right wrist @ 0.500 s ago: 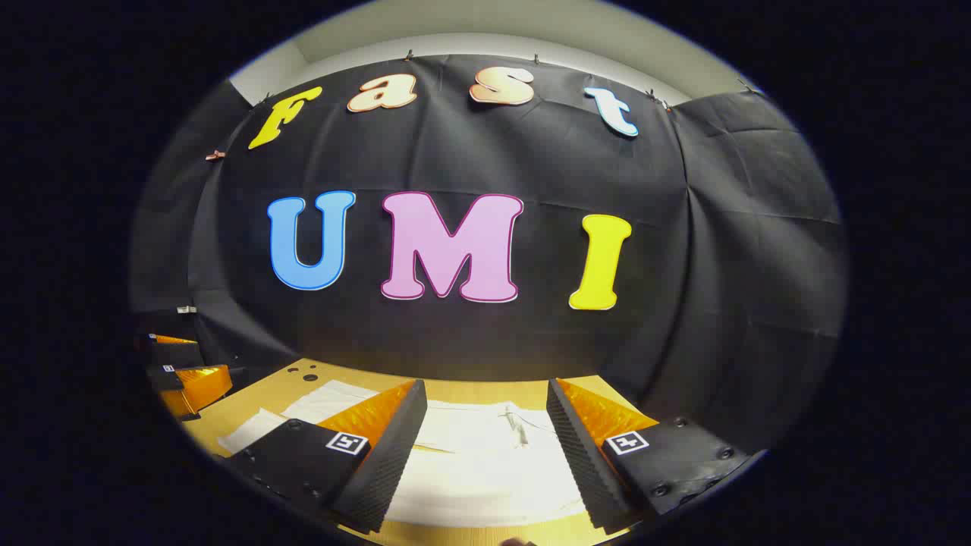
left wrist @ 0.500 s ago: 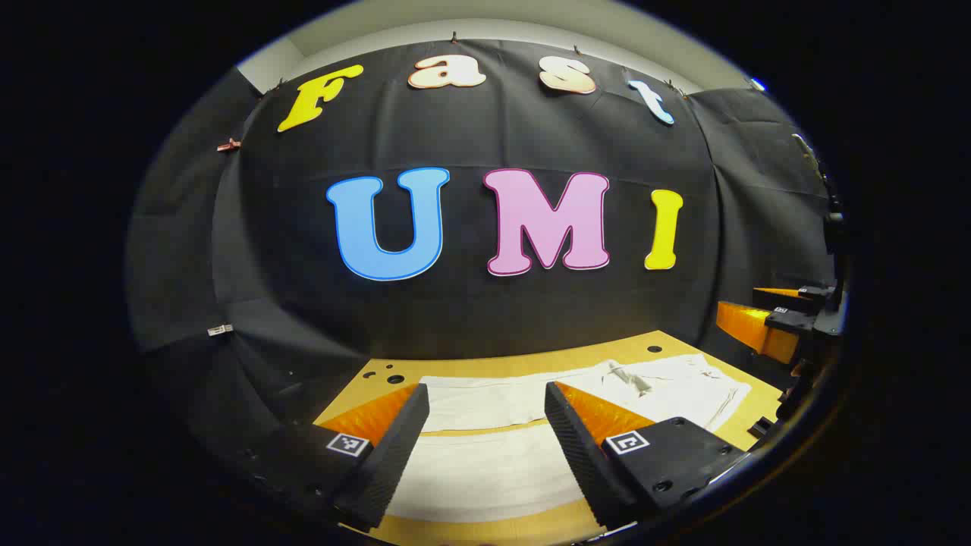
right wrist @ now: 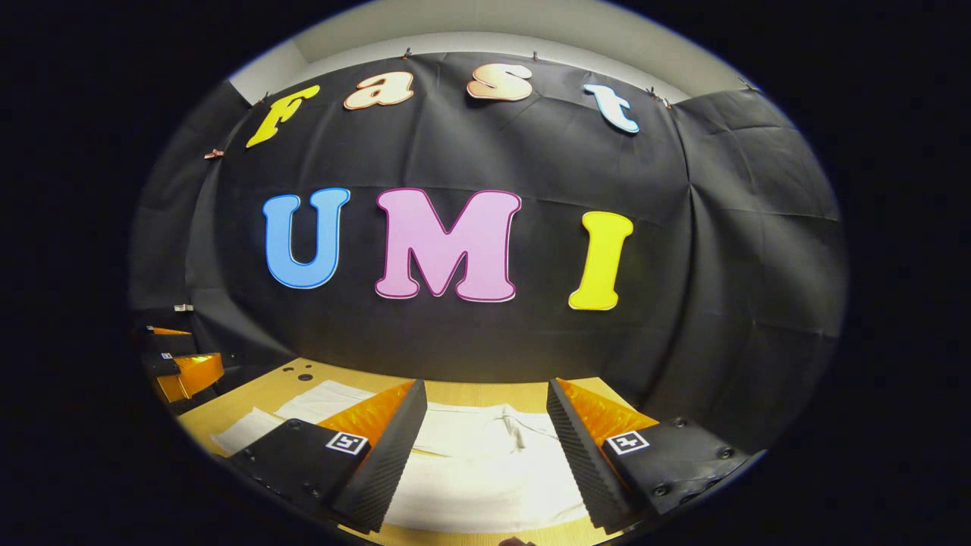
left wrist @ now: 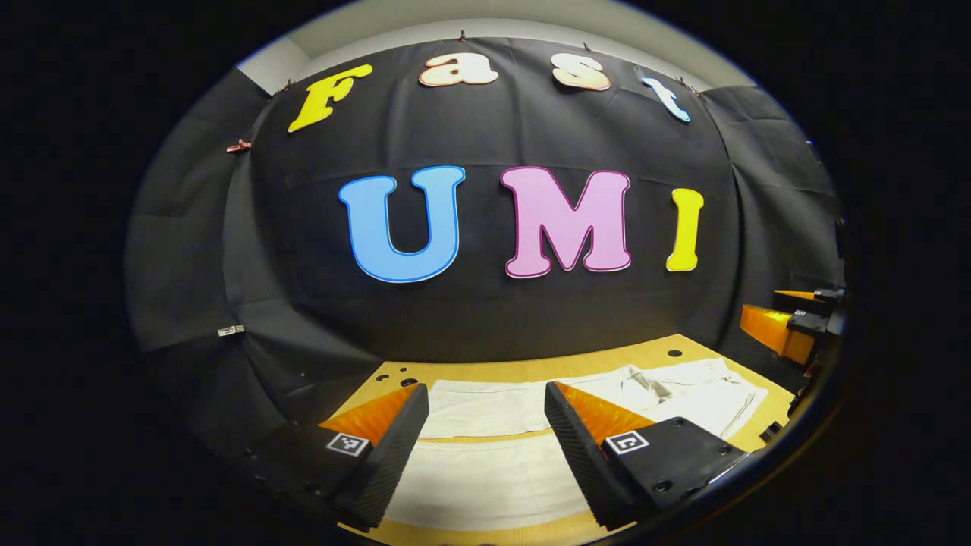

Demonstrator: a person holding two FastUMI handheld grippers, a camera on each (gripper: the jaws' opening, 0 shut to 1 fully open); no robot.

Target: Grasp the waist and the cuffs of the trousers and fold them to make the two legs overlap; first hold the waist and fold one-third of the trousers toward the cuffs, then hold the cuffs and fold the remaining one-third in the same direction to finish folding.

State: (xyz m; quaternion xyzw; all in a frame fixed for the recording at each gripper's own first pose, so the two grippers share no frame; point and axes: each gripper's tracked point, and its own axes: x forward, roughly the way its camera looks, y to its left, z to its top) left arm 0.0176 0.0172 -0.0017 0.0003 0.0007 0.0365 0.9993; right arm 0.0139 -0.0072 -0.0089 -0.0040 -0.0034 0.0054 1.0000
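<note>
Left tongs (left wrist: 485, 447) hung open, empty, above the leg end of the white cotton trousers (left wrist: 493, 474), spread flat on the tan wooden table (left wrist: 531, 365). Both views had drifted slightly; right tongs (right wrist: 485, 447), open above the waist. Folding not begun.
</note>
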